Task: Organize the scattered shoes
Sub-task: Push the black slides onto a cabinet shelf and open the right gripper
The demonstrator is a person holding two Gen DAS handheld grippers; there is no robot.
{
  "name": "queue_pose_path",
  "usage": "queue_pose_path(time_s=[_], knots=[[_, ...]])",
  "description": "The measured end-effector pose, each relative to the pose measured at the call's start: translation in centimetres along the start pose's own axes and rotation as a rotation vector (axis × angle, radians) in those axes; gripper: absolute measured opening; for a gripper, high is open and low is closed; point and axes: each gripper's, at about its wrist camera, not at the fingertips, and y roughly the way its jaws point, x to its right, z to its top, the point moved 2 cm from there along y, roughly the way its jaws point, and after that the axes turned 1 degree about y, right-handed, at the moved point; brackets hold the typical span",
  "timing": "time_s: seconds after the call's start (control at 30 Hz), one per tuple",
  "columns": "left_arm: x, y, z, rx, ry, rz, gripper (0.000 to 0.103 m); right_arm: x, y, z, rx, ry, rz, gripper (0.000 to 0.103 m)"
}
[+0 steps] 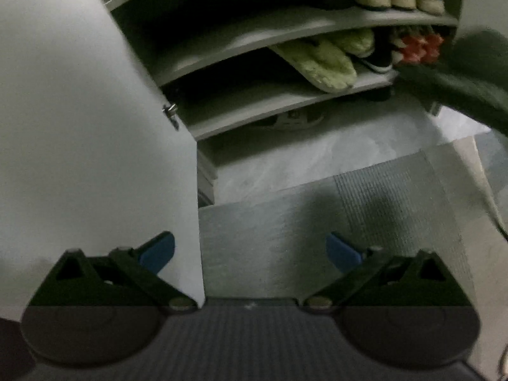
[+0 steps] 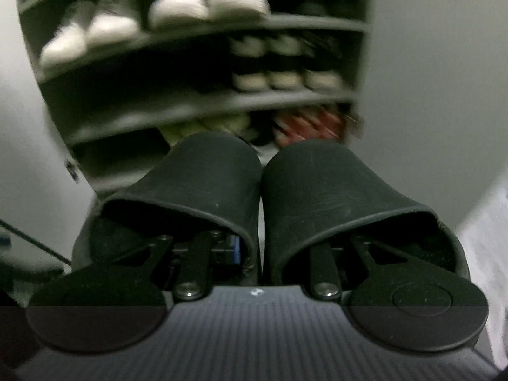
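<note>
Right gripper [image 2: 257,247]: clamped on black slippers [image 2: 324,184]. Left gripper [image 1: 250,250]: jaws apart, empty. Ahead: shoe cabinet [image 2: 203,104], shelves partly filled, door [image 1: 95,127] open.

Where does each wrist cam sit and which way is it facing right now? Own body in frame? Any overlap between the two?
Left wrist: on the left gripper, angled down at the floor and the shoe cabinet; its open fingers show.
Right wrist: on the right gripper, facing the cabinet shelves; its fingers reach into a pair of black slippers.
Shared: cabinet, green slippers, red shoes; the black slippers show at the left view's right edge.
</note>
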Motion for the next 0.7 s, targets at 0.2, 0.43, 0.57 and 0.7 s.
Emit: queue_pose_path(time_s=[0.2, 0.43, 0.57, 0.7], knots=[[-2.4, 0.3, 0.3, 0.028, 0.004, -0.017, 0.103, -7.6, 7.5, 6.6, 0.086, -0.084, 0.089, 0.026], [-3.9, 2.2, 0.9, 0.007, -0.072, -0.017, 0.103, -13.7, 13.1, 9.0, 0.184, -0.135, 0.16, 0.026], [-3.7, 3.7, 1.0, -0.014, -0.093, -0.016, 0.103, -16.1, 16.6, 9.1, 0.203, -0.168, 0.168, 0.026], [-3.2, 4.0, 1.1, -0.012, -0.099, -0.017, 0.103, -18.0, 20.3, 9.6, 0.242, -0.217, 0.167, 0.026]])
